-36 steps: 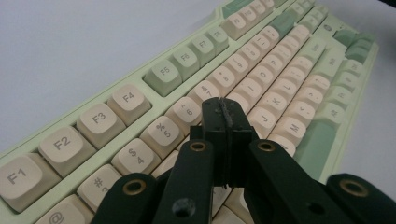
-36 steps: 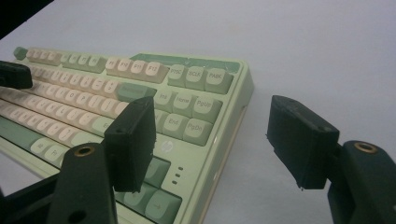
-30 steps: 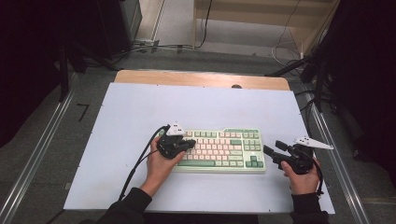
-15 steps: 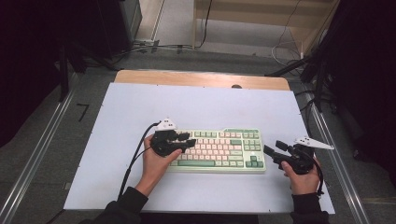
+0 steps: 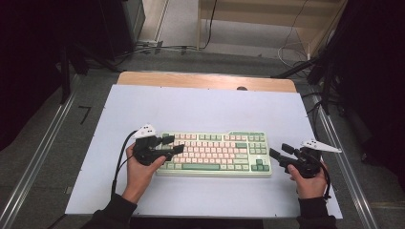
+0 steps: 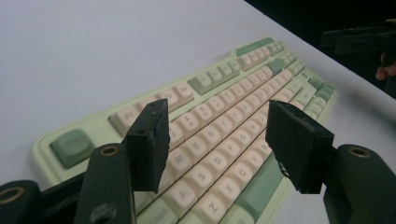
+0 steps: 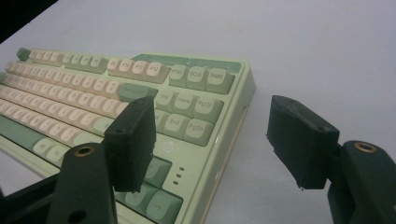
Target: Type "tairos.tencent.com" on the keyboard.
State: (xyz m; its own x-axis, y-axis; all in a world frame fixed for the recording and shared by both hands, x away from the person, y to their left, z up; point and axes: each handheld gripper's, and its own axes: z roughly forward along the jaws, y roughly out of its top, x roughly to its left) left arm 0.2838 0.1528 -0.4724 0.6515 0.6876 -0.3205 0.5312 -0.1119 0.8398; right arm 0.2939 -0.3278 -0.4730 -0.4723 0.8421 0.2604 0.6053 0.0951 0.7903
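A pale green keyboard [image 5: 215,152] with cream and green keys lies flat on the white table top [image 5: 205,105]. My left gripper [image 5: 174,144] hovers over its left end. The jaws have just been opening and now stand open, with nothing pressed between the pads. In the left gripper view the gripper [image 6: 224,135] frames the letter rows of the keyboard [image 6: 219,116] below. My right gripper [image 5: 278,151] sits just off the keyboard's right end, open. In the right gripper view the gripper [image 7: 210,135] straddles the keyboard's right edge [image 7: 233,121] without touching it.
A wooden strip [image 5: 205,81] borders the table at the back. Metal rails [image 5: 38,157] run along both sides. Cables lie on the floor beyond. The right hand's gripper [image 6: 359,37] shows far off in the left gripper view.
My left gripper has drawn back to the left from the keyboard's left end, and its jaws have gone from shut to open. The right hand has stayed put.
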